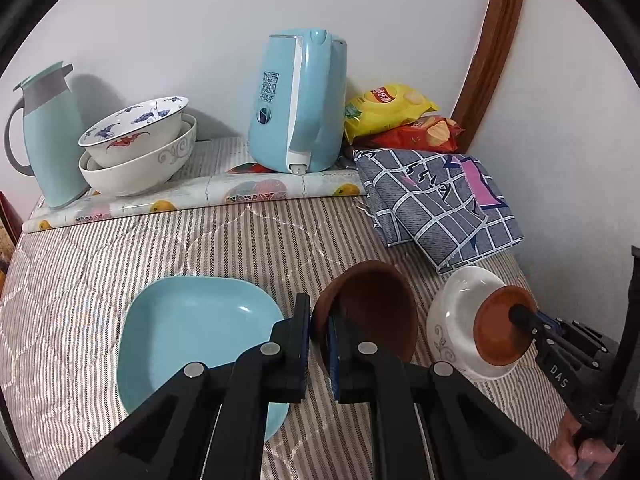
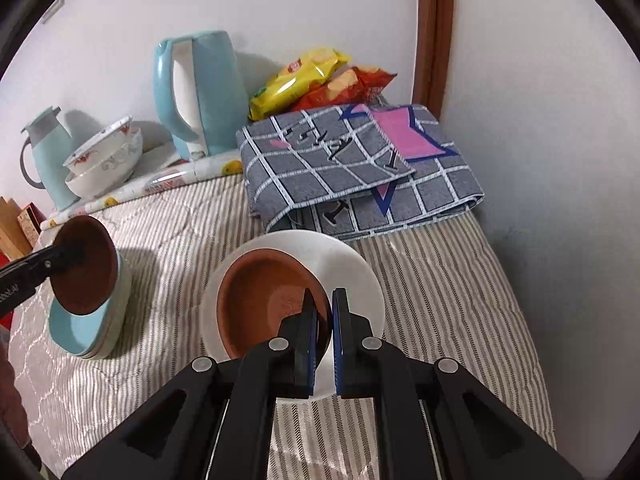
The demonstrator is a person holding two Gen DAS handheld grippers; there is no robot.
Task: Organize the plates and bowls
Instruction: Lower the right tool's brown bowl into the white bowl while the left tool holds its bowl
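Brown dishes sit in both our grippers: the left gripper (image 1: 318,354) pinches the rim of a tilted brown bowl (image 1: 372,312) at lower centre of the left view, just right of the blue plate (image 1: 188,332), and the right gripper (image 2: 325,344) pinches the rim of a brown saucer (image 2: 264,300) lying inside the white bowl (image 2: 360,276) at centre of the right view. We judge the step to be setting each dish onto its base on the striped bed cover (image 1: 120,248). Next we must lower gently until each sits flat, then spread the jaws and withdraw.
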